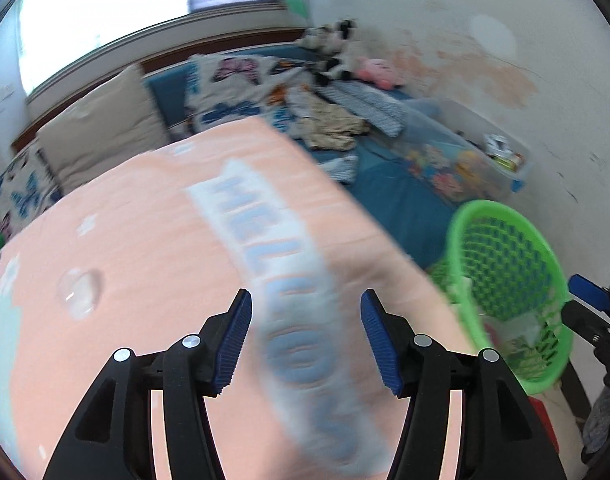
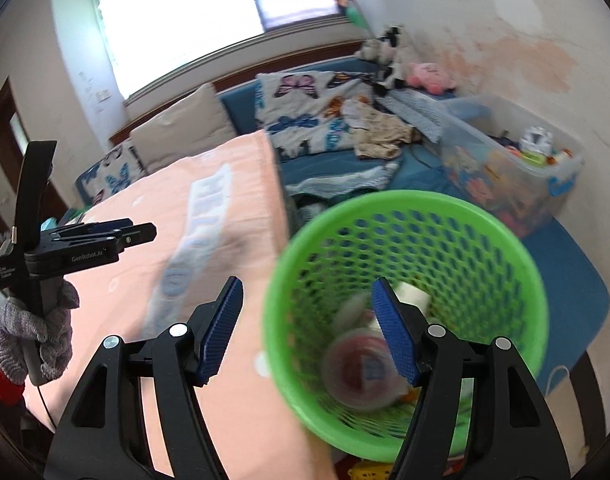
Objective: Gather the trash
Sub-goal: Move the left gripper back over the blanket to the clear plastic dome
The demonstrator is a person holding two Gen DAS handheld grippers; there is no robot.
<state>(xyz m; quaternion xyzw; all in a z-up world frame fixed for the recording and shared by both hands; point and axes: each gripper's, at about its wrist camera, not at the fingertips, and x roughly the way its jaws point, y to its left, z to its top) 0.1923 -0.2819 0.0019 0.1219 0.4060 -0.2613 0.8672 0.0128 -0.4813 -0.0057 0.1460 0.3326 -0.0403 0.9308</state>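
One green mesh basket [image 2: 405,304] stands just off the edge of a peach-coloured cloth-covered surface [image 2: 209,208], and it holds the collected trash: a round red-and-white lid or cup [image 2: 359,368], a pale cardboard tube [image 2: 415,296] and a few smaller scraps, too blurred to count with certainty.

Two grippers are in use. The right gripper [image 2: 307,328] hangs over the basket's near rim with its jaws set well apart and nothing between the blue pads. The left gripper [image 1: 305,336] hovers above the peach cloth, jaws likewise parted and gripping nothing; the basket [image 1: 509,276] sits to its right. From the right wrist view the left gripper's body reads "GenRobot.AI", and a hand in a grey knit glove [image 2: 37,336] holds its handle.

The cloth carries one pale band [image 1: 289,304] with blue capitals that seem to begin "HELLO", though motion blur smears the rest.

Behind lie one blue bed [image 2: 329,164], a butterfly-print blanket [image 2: 301,108], one clear toy bin [image 2: 513,160] and one pink plush [image 2: 431,74].
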